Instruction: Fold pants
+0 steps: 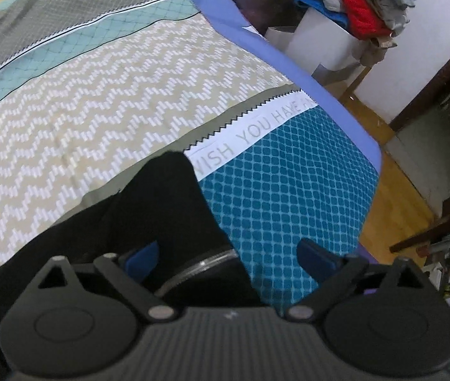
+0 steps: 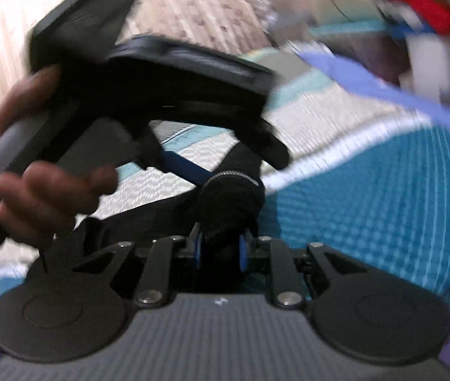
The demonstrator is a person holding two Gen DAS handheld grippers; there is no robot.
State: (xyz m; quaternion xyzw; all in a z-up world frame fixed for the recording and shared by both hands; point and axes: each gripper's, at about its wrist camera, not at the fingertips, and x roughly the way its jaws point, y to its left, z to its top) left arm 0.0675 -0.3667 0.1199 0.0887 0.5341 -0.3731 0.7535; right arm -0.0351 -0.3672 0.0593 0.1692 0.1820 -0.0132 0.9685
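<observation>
Black pants (image 1: 161, 209) lie on the patterned quilt (image 1: 104, 117) of a bed, with a zipper (image 1: 205, 263) showing near the camera. My left gripper (image 1: 229, 254) hangs open and wide over that zipper end, its blue fingertips (image 1: 144, 260) on either side of the cloth without pressing it. The right wrist view is blurred. There my right gripper (image 2: 220, 250) is shut on a bunched fold of the pants (image 2: 231, 203) just below the zipper (image 2: 231, 174). A hand (image 2: 43, 197) holds the left gripper (image 2: 240, 168) right above it.
The bed's violet border (image 1: 288, 60) marks its far right edge, and beyond it lies a wooden floor (image 1: 383, 216). A pile of clothes (image 1: 358, 3) sits on a white stand past the bed. Cluttered furniture stands at the far right.
</observation>
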